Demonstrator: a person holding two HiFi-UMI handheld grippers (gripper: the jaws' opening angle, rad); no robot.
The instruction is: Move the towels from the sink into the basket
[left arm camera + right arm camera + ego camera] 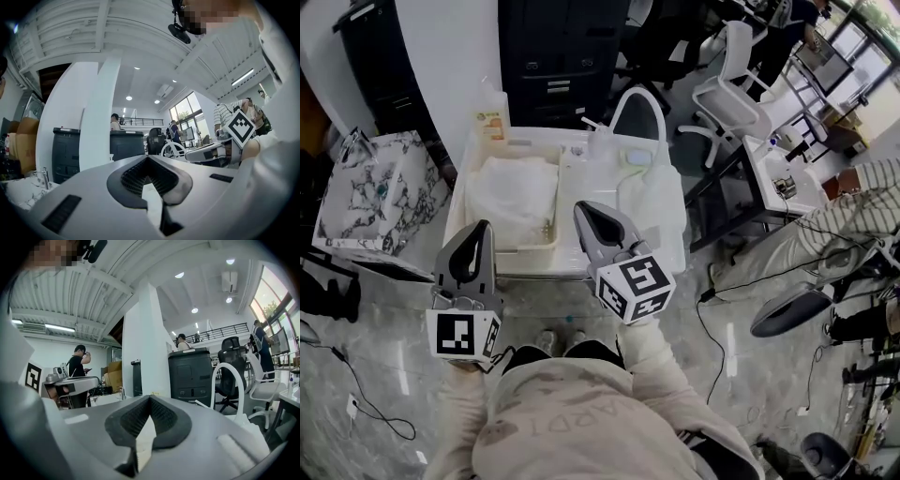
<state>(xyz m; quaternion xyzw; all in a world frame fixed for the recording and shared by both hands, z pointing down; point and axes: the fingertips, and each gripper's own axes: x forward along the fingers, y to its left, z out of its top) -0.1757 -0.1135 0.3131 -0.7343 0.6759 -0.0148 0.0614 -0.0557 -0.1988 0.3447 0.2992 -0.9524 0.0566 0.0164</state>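
Start of task, no towel picked yet. Left gripper (480, 229) was clenched and empty, held low in front of the sink (457, 208), just short of its front edge. Right gripper (582, 209) was also clenched on nothing, tip over the front edge between basin and basket (636, 91). Both gripper views showed pads together with nothing between them, and both looked out level across the room, not down at the sink. Towels (521, 191) lay in a white heap in the left basin, ahead of and slightly right of the left gripper, left of the right one, touching neither. Basket sat on the right side of the unit, handle up, white cloth already in or lining it, can't tell which. Next move likely: open one gripper, tip it down, reach into the basin and pinch a fold of the heap. Soft cloth, so several layers may come up at once.
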